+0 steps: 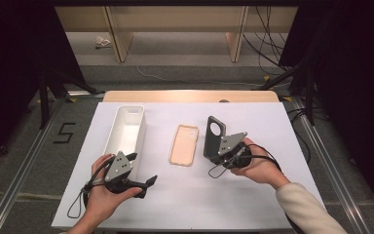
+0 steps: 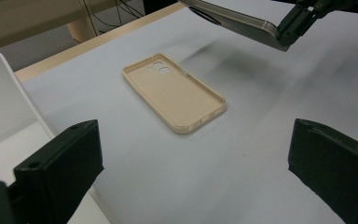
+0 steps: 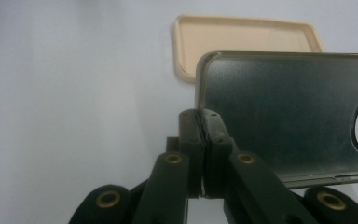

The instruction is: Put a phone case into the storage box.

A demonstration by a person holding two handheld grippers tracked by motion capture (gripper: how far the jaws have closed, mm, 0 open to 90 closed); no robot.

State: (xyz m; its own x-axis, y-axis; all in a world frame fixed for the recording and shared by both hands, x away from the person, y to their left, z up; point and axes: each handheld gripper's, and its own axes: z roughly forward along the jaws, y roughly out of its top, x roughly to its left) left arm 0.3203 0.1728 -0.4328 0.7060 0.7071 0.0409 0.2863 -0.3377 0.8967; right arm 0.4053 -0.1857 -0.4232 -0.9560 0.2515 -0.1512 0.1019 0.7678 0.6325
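Observation:
A beige phone case (image 1: 183, 145) (image 2: 175, 93) (image 3: 242, 39) lies hollow side up in the middle of the white tabletop (image 1: 253, 195). To its right, a dark grey phone case (image 1: 214, 136) (image 2: 235, 21) (image 3: 284, 112) with a round camera hole is held up off the table, standing on edge. My right gripper (image 1: 213, 156) (image 3: 200, 119) (image 2: 286, 32) is shut on that case's lower edge. Near the front left, my left gripper (image 1: 141, 169) (image 2: 196, 158) stands open with nothing between its jaws, pointing toward the beige case.
A long white tray (image 1: 141, 129) (image 2: 0, 93) stands at the left, just beyond my left hand. The table's wooden far edge (image 1: 190, 95) runs behind. Tripod legs and cables stand on the floor around the table.

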